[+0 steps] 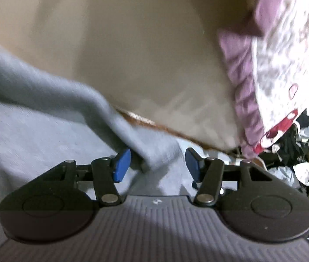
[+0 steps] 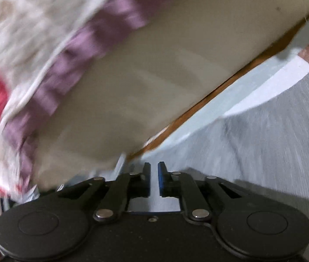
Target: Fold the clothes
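A grey-blue cloth (image 1: 45,109) drapes across the left of the left wrist view. One fold of it hangs down between the blue pads of my left gripper (image 1: 158,164). The jaws stand wide apart and do not press on the fold. A white garment with red prints (image 1: 285,54) and a purple ruffled trim (image 1: 241,76) lies on the beige table (image 1: 143,43) at the upper right. The right wrist view shows the same garment (image 2: 23,21), blurred, at the upper left. My right gripper (image 2: 154,174) shows a narrow gap between its pads with nothing in it.
A brown edge (image 2: 209,100) borders the beige table (image 2: 154,76). Grey fabric (image 2: 274,142) and a pale surface fill the lower right of the right wrist view. A heap of mixed clothes (image 1: 302,152) lies beyond the table at the right of the left wrist view.
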A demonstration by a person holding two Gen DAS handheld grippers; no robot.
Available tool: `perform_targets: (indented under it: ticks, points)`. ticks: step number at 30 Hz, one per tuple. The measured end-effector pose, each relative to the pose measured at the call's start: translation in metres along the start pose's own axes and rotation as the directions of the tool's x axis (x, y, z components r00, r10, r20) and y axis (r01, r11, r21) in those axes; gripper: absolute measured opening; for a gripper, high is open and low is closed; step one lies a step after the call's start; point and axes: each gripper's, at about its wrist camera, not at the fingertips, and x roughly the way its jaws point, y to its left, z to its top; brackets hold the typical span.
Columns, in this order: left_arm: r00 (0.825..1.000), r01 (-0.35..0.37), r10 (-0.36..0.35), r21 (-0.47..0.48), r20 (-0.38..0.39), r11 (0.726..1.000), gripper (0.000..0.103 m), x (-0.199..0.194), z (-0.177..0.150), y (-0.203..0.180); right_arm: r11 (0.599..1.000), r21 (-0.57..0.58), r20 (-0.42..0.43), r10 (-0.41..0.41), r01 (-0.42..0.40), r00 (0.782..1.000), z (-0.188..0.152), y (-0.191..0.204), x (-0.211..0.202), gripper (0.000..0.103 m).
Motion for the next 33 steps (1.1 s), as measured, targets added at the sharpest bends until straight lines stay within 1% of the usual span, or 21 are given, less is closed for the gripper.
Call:
perform_targets:
  ticks: [2, 3, 4, 5, 8, 10, 14, 17, 18, 20, 21, 22, 23, 24, 25, 26, 27, 28, 31, 32, 33]
  points:
    - [0.999, -0.031, 0.031, 0.017, -0.015, 0.999, 0.052, 0.014, -0.005, -0.005, 0.993, -0.105, -0.007, -0.060, 0.059, 0.998, -0.011, 0.011, -0.007, 0.016]
    - [0.999, -0.046, 0.047, 0.027, -0.019, 0.999, 0.045, 0.021, -0.007, -0.007, 0.980, -0.175, -0.009, -0.093, 0.090, 0.996, -0.015, 0.017, -0.007, 0.016]
    - [0.999, -0.049, 0.050, 0.035, -0.012, 0.998, 0.031, 0.026, -0.008, -0.010, 0.963, -0.243, -0.009, -0.127, 0.121, 0.992, -0.016, 0.019, -0.004, 0.016]
    - [0.999, -0.043, 0.042, 0.033, 0.006, 0.999, 0.009, 0.027, -0.006, -0.011, 0.944, -0.293, -0.007, -0.162, 0.153, 0.987, -0.018, 0.021, -0.002, 0.016]
    - [0.997, -0.053, 0.052, 0.008, 0.055, 0.999, 0.007, 0.022, 0.009, -0.015, 0.914, -0.349, 0.001, -0.221, 0.208, 0.975, -0.017, 0.020, 0.007, 0.017]
    - [0.994, -0.068, 0.068, 0.007, 0.088, 0.998, 0.004, 0.016, 0.020, -0.018, 0.911, -0.348, 0.007, -0.235, 0.223, 0.972, -0.020, 0.014, 0.007, 0.019]
    - [0.990, -0.076, 0.081, -0.045, 0.120, 0.996, 0.003, 0.014, 0.038, -0.011, 0.904, -0.360, 0.037, -0.233, 0.230, 0.972, -0.020, 0.005, 0.000, 0.016]
    - [0.987, -0.125, 0.129, -0.048, 0.097, 0.991, 0.003, 0.022, 0.033, -0.011, 0.889, -0.381, 0.052, -0.253, 0.253, 0.966, -0.018, 0.014, 0.000, 0.016]
    - [0.989, -0.119, 0.123, -0.048, 0.081, 0.992, 0.003, 0.025, 0.027, -0.012, 0.883, -0.391, 0.058, -0.257, 0.259, 0.965, -0.018, 0.019, 0.000, 0.022]
    - [0.995, -0.077, 0.080, -0.058, 0.062, 0.995, 0.005, 0.031, 0.019, -0.010, 0.870, -0.412, 0.070, -0.266, 0.271, 0.961, -0.018, 0.028, 0.001, 0.024]
    - [0.996, -0.065, 0.070, -0.077, 0.061, 0.995, 0.005, 0.033, 0.016, -0.008, 0.907, -0.364, 0.047, -0.211, 0.213, 0.976, -0.014, 0.028, -0.001, 0.024]
    - [0.995, -0.063, 0.070, -0.103, 0.067, 0.993, 0.005, 0.035, 0.015, -0.005, 0.952, -0.280, 0.018, -0.126, 0.126, 0.992, -0.010, 0.026, -0.005, 0.024]
    - [0.994, -0.067, 0.077, -0.127, 0.073, 0.990, 0.012, 0.037, 0.016, -0.002, 0.983, -0.179, 0.000, -0.038, 0.038, 0.999, -0.007, 0.023, -0.007, 0.028]
    - [0.994, -0.071, 0.083, -0.148, 0.071, 0.986, 0.014, 0.040, 0.018, 0.001, 0.993, -0.120, -0.009, 0.011, -0.012, 1.000, -0.007, 0.023, -0.009, 0.037]
    - [0.994, -0.075, 0.086, -0.148, 0.068, 0.986, 0.015, 0.042, 0.021, 0.003, 0.993, -0.109, -0.018, 0.032, -0.033, 0.999, -0.009, 0.027, -0.009, 0.040]
    - [0.991, -0.098, 0.106, -0.109, 0.077, 0.989, 0.004, 0.043, 0.024, 0.001, 0.987, -0.159, -0.031, 0.017, -0.021, 0.999, -0.013, 0.036, -0.006, 0.042]
    - [0.985, -0.137, 0.140, -0.040, 0.097, 0.990, 0.004, 0.042, 0.028, -0.006, 0.975, -0.221, -0.045, -0.007, -0.003, 0.999, -0.016, 0.045, -0.001, 0.047]
    - [0.980, -0.167, 0.164, 0.020, 0.112, 0.986, 0.004, 0.040, 0.031, -0.013, 0.959, -0.283, -0.057, -0.032, 0.014, 0.998, -0.020, 0.054, 0.004, 0.048]
    - [0.972, -0.211, 0.197, 0.105, 0.130, 0.972, 0.005, 0.029, 0.031, -0.032, 0.895, -0.438, -0.064, -0.132, 0.091, 0.989, -0.037, 0.063, 0.016, 0.048]
    - [0.964, -0.243, 0.224, 0.128, 0.146, 0.962, 0.009, 0.022, 0.029, -0.040, 0.887, -0.449, -0.065, -0.149, 0.104, 0.987, -0.041, 0.062, 0.019, 0.048]
    - [0.951, -0.286, 0.261, 0.152, 0.166, 0.946, 0.024, 0.014, 0.028, -0.047, 0.885, -0.452, -0.068, -0.163, 0.115, 0.984, -0.045, 0.059, 0.023, 0.048]
